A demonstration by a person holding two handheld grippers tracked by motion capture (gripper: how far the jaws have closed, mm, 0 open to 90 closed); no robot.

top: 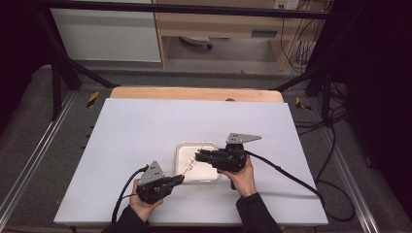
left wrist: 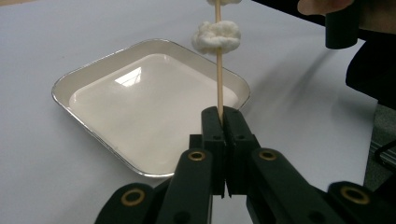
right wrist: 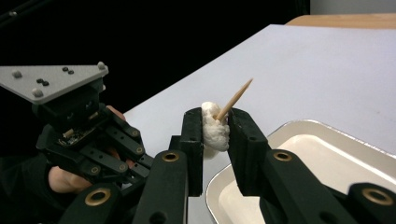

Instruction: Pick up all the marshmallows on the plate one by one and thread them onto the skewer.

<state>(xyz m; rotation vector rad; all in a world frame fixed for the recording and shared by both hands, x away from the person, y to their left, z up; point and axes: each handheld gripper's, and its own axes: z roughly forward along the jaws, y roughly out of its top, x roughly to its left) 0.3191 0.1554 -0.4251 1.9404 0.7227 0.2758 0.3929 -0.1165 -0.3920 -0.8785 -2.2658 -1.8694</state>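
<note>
High view first: I have the white tray (top: 180, 150) sitting near the front middle of the white table (top: 145, 126), with broad bare surface to the left, right and far side of it, and only a narrow strip between it and the near edge where my hands come in. My left gripper (top: 179, 180) sits just off the tray's near left corner; my right gripper (top: 197, 156) reaches over the tray from its right side.

From the left gripper view, my left jaws are pinched tight on the lower end of a thin wooden skewer (left wrist: 219, 88), which rises straight up over the tray's near rim. A soft, lumpy white marshmallow (left wrist: 216, 36) is threaded on it, clear of the tray.

From the right gripper view, my right jaws stand narrowly parted, pressing on another fluffy white piece (right wrist: 214, 130) with the skewer's pointed tip poking out above it. The tray is shallow, rounded at the corners, with a shiny metallic rim and a glossy pale floor.
</note>
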